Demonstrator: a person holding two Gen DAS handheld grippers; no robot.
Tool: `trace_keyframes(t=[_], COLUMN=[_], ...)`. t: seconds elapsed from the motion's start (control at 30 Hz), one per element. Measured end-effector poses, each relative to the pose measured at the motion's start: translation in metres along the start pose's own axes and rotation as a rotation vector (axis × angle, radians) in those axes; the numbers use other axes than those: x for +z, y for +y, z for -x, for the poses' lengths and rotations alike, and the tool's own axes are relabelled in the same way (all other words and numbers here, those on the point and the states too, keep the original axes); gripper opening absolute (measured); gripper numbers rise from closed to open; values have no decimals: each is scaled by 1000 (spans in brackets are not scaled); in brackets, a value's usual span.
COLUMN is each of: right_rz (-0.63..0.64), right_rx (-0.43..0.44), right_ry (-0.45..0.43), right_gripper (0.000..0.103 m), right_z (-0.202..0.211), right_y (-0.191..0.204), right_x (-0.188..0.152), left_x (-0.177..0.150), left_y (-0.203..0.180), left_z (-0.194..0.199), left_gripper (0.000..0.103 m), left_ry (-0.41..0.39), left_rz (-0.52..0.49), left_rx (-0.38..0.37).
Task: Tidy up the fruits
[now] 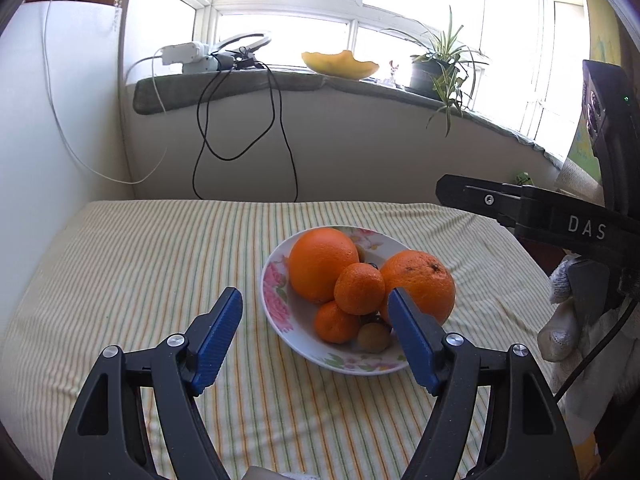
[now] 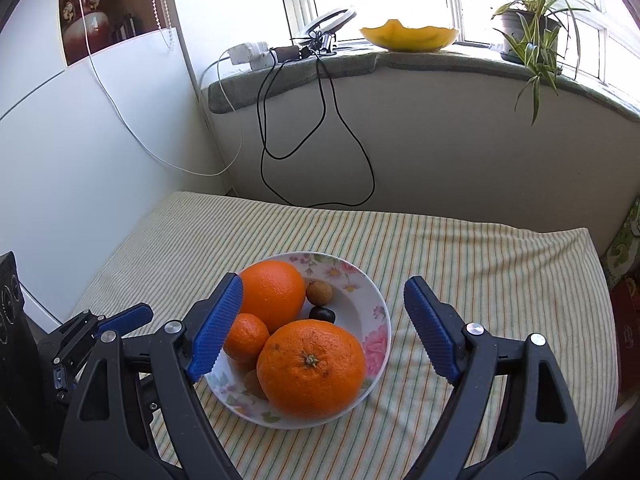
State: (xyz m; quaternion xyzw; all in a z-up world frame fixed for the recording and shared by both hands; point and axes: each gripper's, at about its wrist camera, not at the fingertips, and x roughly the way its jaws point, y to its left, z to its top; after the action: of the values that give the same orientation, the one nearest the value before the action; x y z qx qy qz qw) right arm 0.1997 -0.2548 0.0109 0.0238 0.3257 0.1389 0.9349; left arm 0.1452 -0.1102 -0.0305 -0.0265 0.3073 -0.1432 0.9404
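Floral plate (image 2: 376, 312) sat mid-table on striped cloth (image 2: 480, 264), piled with fruit. Near orange (image 2: 311, 367) had stem end facing up toward right camera; far orange (image 2: 272, 294) behind it, mandarin (image 2: 245, 337) tucked between, touching both. Walnut (image 2: 319, 293) and dark chestnut-looking thing (image 2: 321, 314) at back. Round stuff, no real long axis. Left gripper (image 1: 315, 312) was wide open, holding nothing, right pad in front of plate edge. Right gripper (image 2: 323, 306) also spread wide, empty, hovering over fruit. Windowsill behind had yellow bowl (image 2: 408, 38), potted plant (image 2: 528, 28), dangling cables (image 2: 320, 120).
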Motion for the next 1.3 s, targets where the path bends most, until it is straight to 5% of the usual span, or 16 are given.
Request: trace_keyframes(t=[0.17, 1.3], right_rz=[-1, 6], right_rx=[-48, -99], right_ry=[-103, -169], right_gripper=[103, 103], right_z=[33, 81], right_y=[6, 36], right_x=[-5, -48], left_x=[-3, -21], left_y=[2, 5], left_z=[14, 48], left_gripper=[75, 76], left_ry=[-27, -59], left_rz=[1, 19], left_rx=[13, 51])
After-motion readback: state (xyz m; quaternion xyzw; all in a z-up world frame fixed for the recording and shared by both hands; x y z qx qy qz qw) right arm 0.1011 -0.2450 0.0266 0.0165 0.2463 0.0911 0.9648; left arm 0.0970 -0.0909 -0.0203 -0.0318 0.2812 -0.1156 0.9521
